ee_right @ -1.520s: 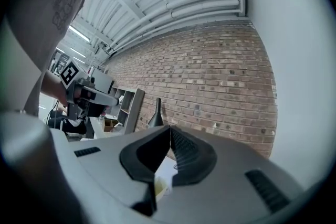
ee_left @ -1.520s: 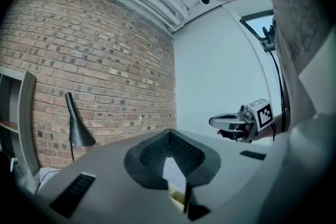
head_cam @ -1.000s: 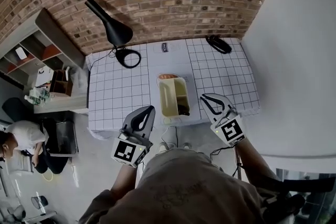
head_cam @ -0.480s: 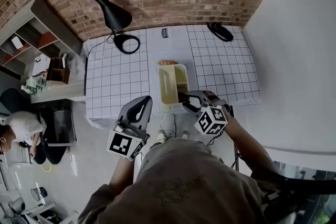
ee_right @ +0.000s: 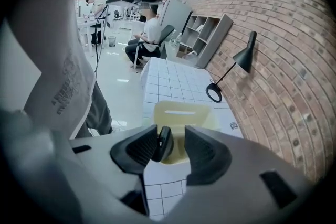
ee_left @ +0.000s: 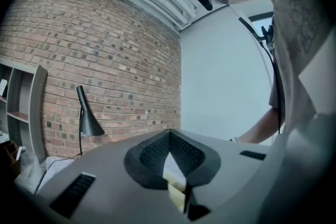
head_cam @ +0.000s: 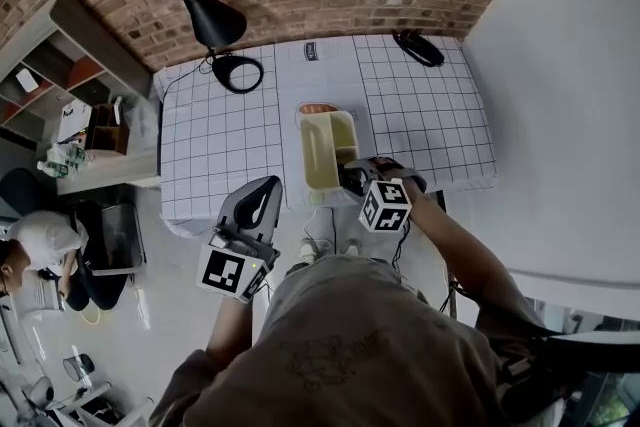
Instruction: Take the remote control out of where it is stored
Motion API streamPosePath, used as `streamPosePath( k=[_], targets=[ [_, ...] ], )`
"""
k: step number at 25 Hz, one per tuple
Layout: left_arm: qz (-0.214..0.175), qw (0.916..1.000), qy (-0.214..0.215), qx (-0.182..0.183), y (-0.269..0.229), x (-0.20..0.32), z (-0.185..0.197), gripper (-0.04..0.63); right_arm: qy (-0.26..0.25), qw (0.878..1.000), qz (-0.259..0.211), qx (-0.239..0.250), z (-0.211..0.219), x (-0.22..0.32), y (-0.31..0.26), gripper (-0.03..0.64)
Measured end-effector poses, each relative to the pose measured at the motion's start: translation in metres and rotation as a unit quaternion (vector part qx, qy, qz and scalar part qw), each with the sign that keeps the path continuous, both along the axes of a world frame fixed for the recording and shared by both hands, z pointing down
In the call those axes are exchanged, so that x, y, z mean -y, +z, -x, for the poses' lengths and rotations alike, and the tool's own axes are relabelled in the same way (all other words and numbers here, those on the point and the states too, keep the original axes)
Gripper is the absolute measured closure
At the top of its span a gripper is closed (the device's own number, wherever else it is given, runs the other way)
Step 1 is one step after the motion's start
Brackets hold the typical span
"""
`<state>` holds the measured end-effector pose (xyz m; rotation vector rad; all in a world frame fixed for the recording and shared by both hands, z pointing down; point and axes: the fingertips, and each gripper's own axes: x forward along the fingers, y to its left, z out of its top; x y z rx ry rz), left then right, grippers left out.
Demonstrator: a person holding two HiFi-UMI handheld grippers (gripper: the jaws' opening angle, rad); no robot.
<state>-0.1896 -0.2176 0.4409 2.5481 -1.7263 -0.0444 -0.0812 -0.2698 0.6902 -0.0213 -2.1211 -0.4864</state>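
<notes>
A cream plastic caddy [head_cam: 322, 155] stands at the near edge of the grid-patterned table [head_cam: 230, 145]. My right gripper [head_cam: 352, 177] points down into the caddy's near right compartment. In the right gripper view its jaws [ee_right: 171, 134] have just been opening; the black remote control [ee_right: 164, 144] stands upright between them, close against the left pad, with a gap to the right pad. My left gripper [head_cam: 268, 187] hangs level in front of the table, left of the caddy, and its pads [ee_left: 157, 152] meet at the tips with nothing held.
A black desk lamp [head_cam: 200, 15] with a ring base [head_cam: 237, 73] stands at the table's back left. A small black object [head_cam: 418, 47] lies at the back right corner. A shelf unit [head_cam: 60, 85] and a seated person [head_cam: 30, 250] are to the left.
My right gripper dropped from the caddy's right side down and leftward into it, tipping downward, and its jaws opened around the remote. The left gripper stayed put.
</notes>
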Motion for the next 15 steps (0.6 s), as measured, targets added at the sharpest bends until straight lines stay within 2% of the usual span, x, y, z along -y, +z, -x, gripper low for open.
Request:
streamPosePath(
  k=[12, 15],
  targets=[
    [0.009, 0.9999, -0.012, 0.001, 0.006, -0.001, 0.015, 0.591, 0.021, 0.998, 0.021, -0.063, 0.002, 0.016, 0.036, 0.457],
    [0.010, 0.9998, -0.015, 0.000, 0.006, -0.001, 0.017, 0.591, 0.022, 0.996, 0.019, -0.084, 0.001, 0.022, 0.047, 0.481]
  ],
)
